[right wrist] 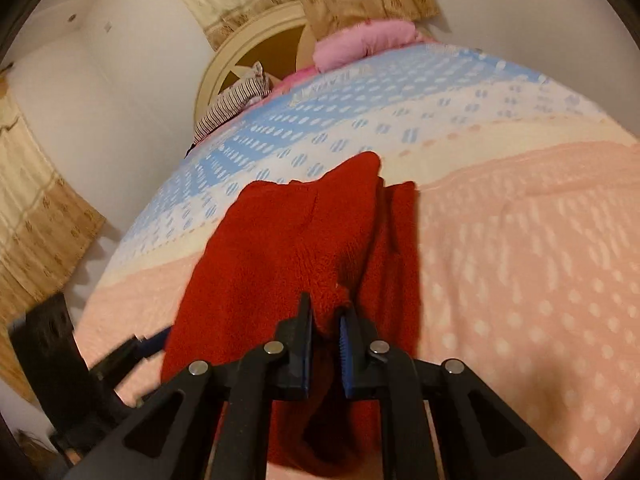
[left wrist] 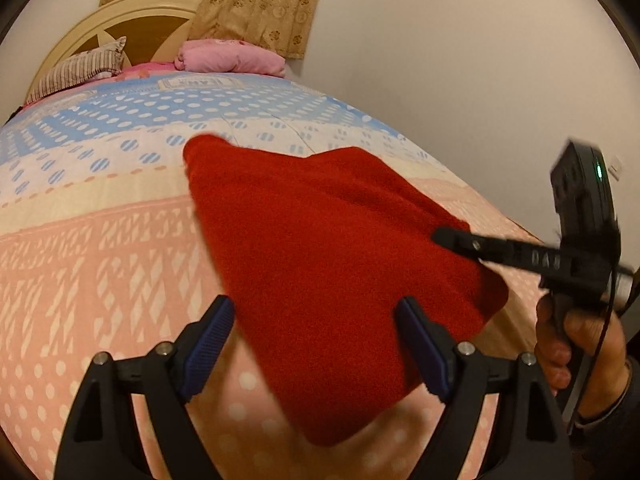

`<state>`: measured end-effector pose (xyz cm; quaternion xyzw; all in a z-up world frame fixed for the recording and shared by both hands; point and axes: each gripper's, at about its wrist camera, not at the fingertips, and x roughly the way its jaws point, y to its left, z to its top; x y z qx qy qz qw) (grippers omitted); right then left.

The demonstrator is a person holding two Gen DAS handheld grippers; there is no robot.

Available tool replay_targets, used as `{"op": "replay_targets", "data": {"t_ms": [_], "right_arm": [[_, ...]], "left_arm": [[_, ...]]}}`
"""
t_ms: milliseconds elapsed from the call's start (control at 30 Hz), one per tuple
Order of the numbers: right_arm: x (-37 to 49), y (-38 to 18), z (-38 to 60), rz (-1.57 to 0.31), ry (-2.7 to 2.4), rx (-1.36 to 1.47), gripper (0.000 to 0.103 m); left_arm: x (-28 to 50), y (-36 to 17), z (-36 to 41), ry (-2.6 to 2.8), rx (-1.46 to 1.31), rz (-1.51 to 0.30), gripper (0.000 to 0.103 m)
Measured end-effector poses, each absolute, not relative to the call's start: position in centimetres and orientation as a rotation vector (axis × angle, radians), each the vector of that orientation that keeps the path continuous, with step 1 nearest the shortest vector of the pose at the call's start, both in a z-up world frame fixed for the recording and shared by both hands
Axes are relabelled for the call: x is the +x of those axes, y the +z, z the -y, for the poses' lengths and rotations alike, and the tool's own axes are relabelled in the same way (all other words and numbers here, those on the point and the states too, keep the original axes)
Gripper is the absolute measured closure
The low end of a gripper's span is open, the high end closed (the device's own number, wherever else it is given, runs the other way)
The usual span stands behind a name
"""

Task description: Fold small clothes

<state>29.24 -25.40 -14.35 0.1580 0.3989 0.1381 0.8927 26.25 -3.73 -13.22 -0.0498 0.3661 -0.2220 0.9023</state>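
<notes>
A red fleece garment point(left wrist: 320, 264) hangs lifted over the bed, also seen in the right wrist view point(right wrist: 288, 248). My left gripper point(left wrist: 316, 344) is open, its blue-padded fingers point(left wrist: 212, 344) apart on either side of the garment's lower part, holding nothing. My right gripper point(right wrist: 326, 332) is shut on a bunched edge of the red garment; in the left wrist view it point(left wrist: 452, 238) pinches the garment's right edge. The garment's lower corner droops toward the blanket.
The bed carries a pink, cream and blue patterned blanket point(left wrist: 100, 272). A striped pillow point(left wrist: 80, 72) and a folded pink quilt point(left wrist: 232, 58) lie by the headboard point(left wrist: 132, 16). Curtains point(left wrist: 256, 4) hang behind. A white wall runs along the right.
</notes>
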Motion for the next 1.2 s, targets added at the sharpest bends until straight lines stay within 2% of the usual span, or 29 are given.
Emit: {"op": "replay_targets", "data": {"t_ms": [167,267,333,367,400,467,633,700,833,900,1200], "right_arm": [[28.9,-15.9,27.7,-0.825,0.264,0.413,0.093],[29.6,-15.9,27.0,-0.843,0.271,0.368,0.093],[29.6,-15.9,27.3,-0.842,0.275,0.370,0.092],[29.5,-15.8,27.7,-0.841,0.270,0.385,0.089],[29.5,-15.7,27.8,-0.840,0.262,0.392,0.078],[28.9,-14.4,28.0,-0.805,0.213,0.369,0.064],[28.0,-9.5,24.9,-0.657,0.333,0.279,0.062],[28.9,-9.1,22.7,-0.683,0.452,0.251,0.055],[30.9,-11.9,20.6,-0.798,0.487,0.161,0.055],[31.5,-14.1,21.4,-0.862,0.462,0.172,0.055],[29.9,-15.4,22.4,-0.805,0.499,0.155,0.056]], "left_arm": [[26.8,-13.6,4.5,-0.455,-0.093,-0.786,0.016],[26.9,-13.1,4.4,-0.419,-0.083,-0.771,0.015],[27.2,-13.1,4.1,-0.379,-0.085,-0.779,0.008],[27.4,-13.4,4.0,-0.363,-0.093,-0.790,0.006],[27.5,-13.7,3.9,-0.364,-0.101,-0.796,0.006],[27.6,-14.3,4.1,-0.362,-0.103,-0.815,0.006],[27.5,-14.4,4.4,-0.360,-0.085,-0.816,0.005],[27.4,-14.2,4.2,-0.356,-0.093,-0.810,0.005],[26.1,-12.3,2.5,-0.342,-0.163,-0.705,0.005],[26.1,-11.8,1.6,-0.327,-0.205,-0.684,0.001],[28.8,-14.8,3.2,-0.299,-0.160,-0.835,0.000]]}}
